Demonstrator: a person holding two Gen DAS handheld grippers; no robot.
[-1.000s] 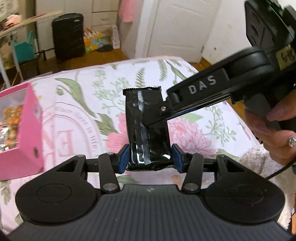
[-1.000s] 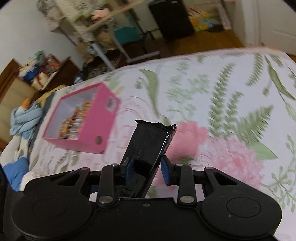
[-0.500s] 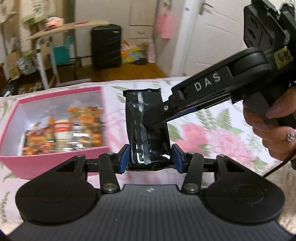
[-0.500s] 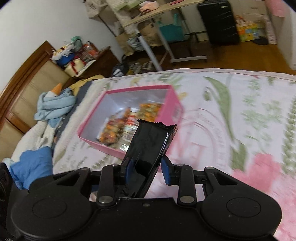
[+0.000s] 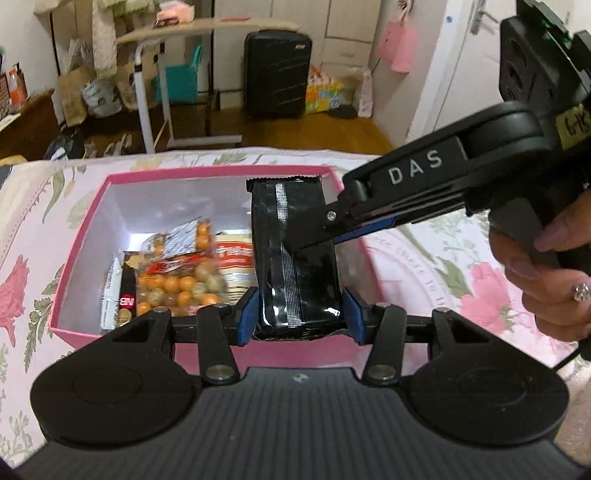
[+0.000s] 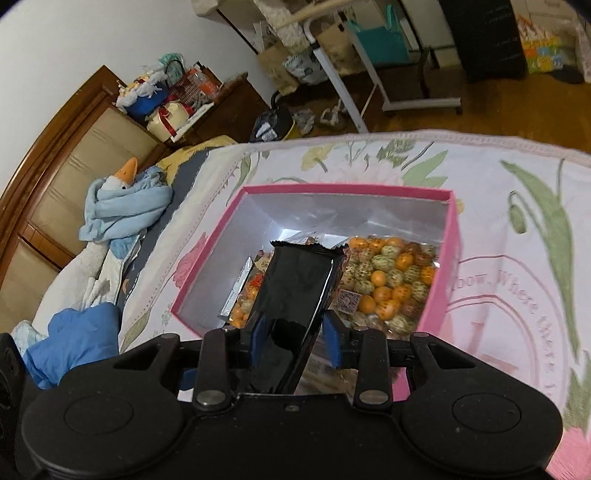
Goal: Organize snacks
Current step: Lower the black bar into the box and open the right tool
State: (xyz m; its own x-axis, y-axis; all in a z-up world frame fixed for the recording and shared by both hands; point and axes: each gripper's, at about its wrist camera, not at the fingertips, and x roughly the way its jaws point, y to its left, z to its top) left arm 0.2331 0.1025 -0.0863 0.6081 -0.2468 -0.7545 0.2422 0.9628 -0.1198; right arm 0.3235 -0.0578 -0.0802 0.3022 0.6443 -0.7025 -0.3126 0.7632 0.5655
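Packet of glossy black foil (image 5: 295, 254), likely light, crinkly and slippery, hung over the pink cardboard box (image 5: 207, 347), gripped near its lower end by both the left hand-held gripper (image 5: 300, 316) and the right hand-held gripper (image 6: 294, 341).

One black snack packet (image 5: 295, 254) shows, seen again from the right wrist (image 6: 295, 291). There is one pink box (image 5: 207, 350), open at the top, on one bed (image 5: 461, 266) with a floral cover. Inside the box lie several snack bags, their exact number hard to tell: one bag of orange and green balls (image 6: 391, 273) is plain, and at least two more wrappers lie beside it. Two claws are in view, the left claw (image 5: 300, 312) and the right claw (image 6: 294, 341). Beyond the bed stand one black suitcase (image 5: 277, 74) and one rolling table (image 5: 207, 29). One blue towel (image 6: 122, 206) lies bundled by the headboard.
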